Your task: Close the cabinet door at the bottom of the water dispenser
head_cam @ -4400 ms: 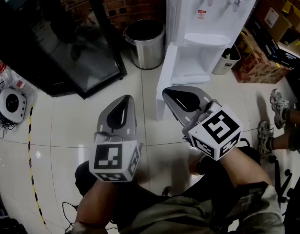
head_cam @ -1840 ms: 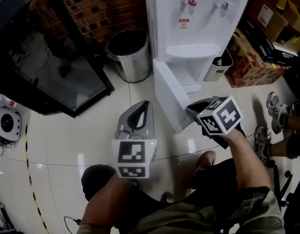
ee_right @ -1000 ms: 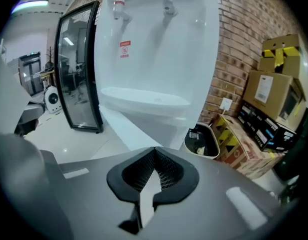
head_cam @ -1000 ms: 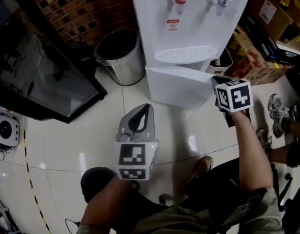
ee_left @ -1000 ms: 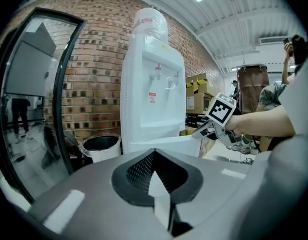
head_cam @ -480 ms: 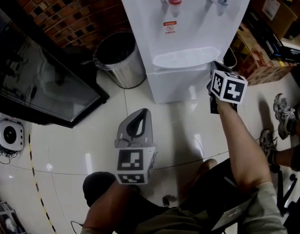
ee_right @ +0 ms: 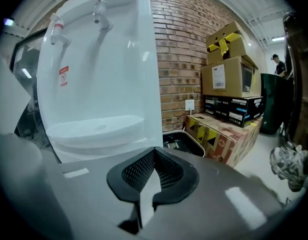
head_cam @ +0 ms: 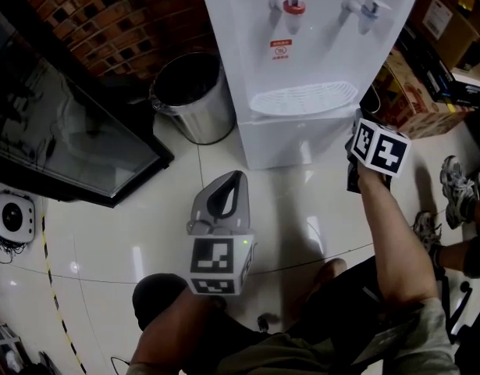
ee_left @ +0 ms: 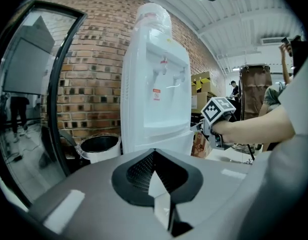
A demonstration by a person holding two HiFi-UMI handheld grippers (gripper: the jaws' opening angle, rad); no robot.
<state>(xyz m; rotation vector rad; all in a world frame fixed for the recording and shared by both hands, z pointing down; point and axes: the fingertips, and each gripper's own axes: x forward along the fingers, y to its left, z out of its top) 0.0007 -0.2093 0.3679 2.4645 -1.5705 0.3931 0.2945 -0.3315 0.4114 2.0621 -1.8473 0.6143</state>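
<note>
The white water dispenser (head_cam: 302, 45) stands against the brick wall, and its bottom cabinet door (head_cam: 290, 141) lies flush with the body. My right gripper (head_cam: 357, 131) is shut and empty, hovering by the door's right edge below the drip tray (head_cam: 302, 98). In the right gripper view its closed jaws (ee_right: 154, 150) point past the dispenser's right side, with the drip tray (ee_right: 93, 129) at the left. My left gripper (head_cam: 234, 176) is shut and empty, above the floor a short way in front of the door. In the left gripper view (ee_left: 154, 151) it faces the dispenser (ee_left: 154, 84).
A steel bin (head_cam: 189, 92) stands left of the dispenser, and a black glass-fronted cabinet (head_cam: 60, 123) beyond it. A small bin (ee_right: 186, 144) and cardboard boxes (head_cam: 415, 92) sit on the right. A person's shoes (head_cam: 458, 186) are at the far right, a round white device (head_cam: 9, 217) at the far left.
The cabinet door, earlier swung open to the left, has been pushed flush. My right gripper followed it and has now drifted right and back from the door edge. The left gripper barely moved.
</note>
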